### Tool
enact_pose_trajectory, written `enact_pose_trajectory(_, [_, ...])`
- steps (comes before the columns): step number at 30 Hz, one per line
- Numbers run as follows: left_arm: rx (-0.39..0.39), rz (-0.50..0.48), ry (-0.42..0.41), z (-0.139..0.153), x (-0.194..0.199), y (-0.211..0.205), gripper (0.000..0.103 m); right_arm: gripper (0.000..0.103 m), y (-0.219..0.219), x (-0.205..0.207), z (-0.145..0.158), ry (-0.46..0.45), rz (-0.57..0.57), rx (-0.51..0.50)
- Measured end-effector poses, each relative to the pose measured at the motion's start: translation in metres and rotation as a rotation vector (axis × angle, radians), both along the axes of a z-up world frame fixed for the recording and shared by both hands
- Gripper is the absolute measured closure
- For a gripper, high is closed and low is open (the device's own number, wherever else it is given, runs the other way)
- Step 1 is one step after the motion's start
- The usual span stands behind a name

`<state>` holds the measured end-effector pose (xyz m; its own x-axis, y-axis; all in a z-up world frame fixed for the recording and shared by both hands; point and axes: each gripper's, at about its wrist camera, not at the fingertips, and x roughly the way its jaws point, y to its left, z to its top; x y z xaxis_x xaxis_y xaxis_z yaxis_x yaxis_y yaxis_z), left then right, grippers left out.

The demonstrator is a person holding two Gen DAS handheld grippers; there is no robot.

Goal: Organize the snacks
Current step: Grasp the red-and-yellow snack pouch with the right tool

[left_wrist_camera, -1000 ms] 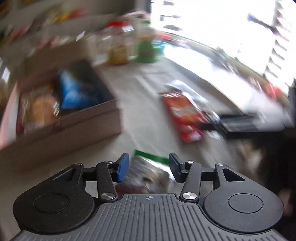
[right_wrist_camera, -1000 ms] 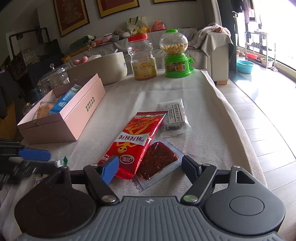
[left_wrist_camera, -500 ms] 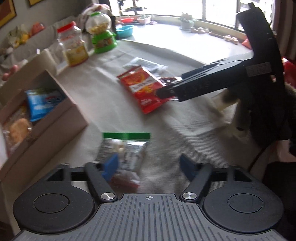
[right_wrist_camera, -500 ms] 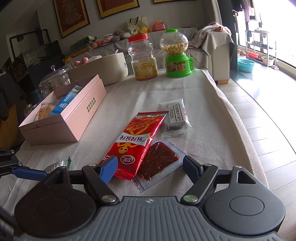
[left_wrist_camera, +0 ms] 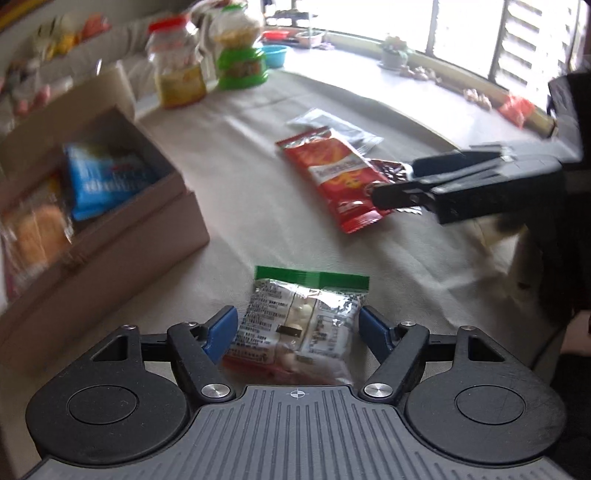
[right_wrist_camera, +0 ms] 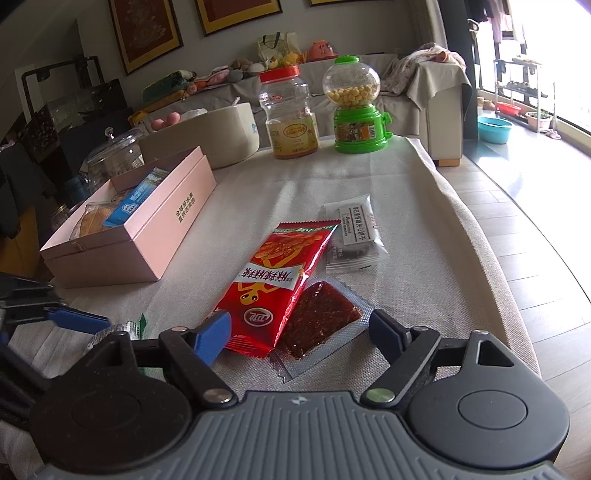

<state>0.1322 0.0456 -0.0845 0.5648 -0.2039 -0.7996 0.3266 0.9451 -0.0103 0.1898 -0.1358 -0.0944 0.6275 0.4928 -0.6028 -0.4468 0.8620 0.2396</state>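
While the left tongs (left_wrist_camera: 297, 326) stand apart around the green-topped packet (left_wrist_camera: 299, 317) on the surface (left_wrist_camera: 240, 192), the right tongs (right_wrist_camera: 299, 338), jaws opening, hover over three loose snacks, only two lying in the pink box (right_wrist_camera: 173, 236).

Across my table (right_wrist_camera: 424, 206), which is covered with a pale woven cloth, a grey sofa (right_wrist_camera: 402, 99) runs along the far wall with a light throw draped over its arm and a row of soft toys (right_wrist_camera: 240, 68) along its back. Above it hang dark pictures in gold frames (right_wrist_camera: 146, 31). To the right the wooden floor (right_wrist_camera: 546, 206) catches bright window light, and a blue basin (right_wrist_camera: 494, 129) sits on it near a low rack. To my left a glass lidded jar (right_wrist_camera: 112, 155) stands beside a dark cabinet.
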Motion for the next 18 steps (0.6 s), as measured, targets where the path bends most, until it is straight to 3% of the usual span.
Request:
enact_pose_trajectory(7, [-0.095, 0.078, 0.008, 0.001, -0.004, 0.009, 0.024, 0.000, 0.009, 0.006, -0.001, 0.015, 0.089, -0.041])
enact_pose_trajectory(10, [-0.024, 0.100, -0.031, 0.001, -0.013, 0.002, 0.038, 0.000, 0.011, 0.008, 0.000, 0.021, 0.129, -0.077])
enact_pose_trajectory(11, [-0.024, 0.112, -0.032, 0.002, -0.015, 0.003, 0.038, 0.000, 0.012, 0.008, 0.000, 0.024, 0.137, -0.085])
enact_pose_trajectory(15, [-0.132, 0.207, -0.018, 0.008, -0.024, 0.019, 0.040, 0.000, 0.015, 0.007, 0.002, 0.025, 0.161, -0.126])
enact_pose_trajectory(18, [-0.127, 0.264, -0.032, 0.011, -0.041, 0.029, 0.040, 0.001, 0.014, 0.005, 0.009, 0.047, 0.101, -0.098])
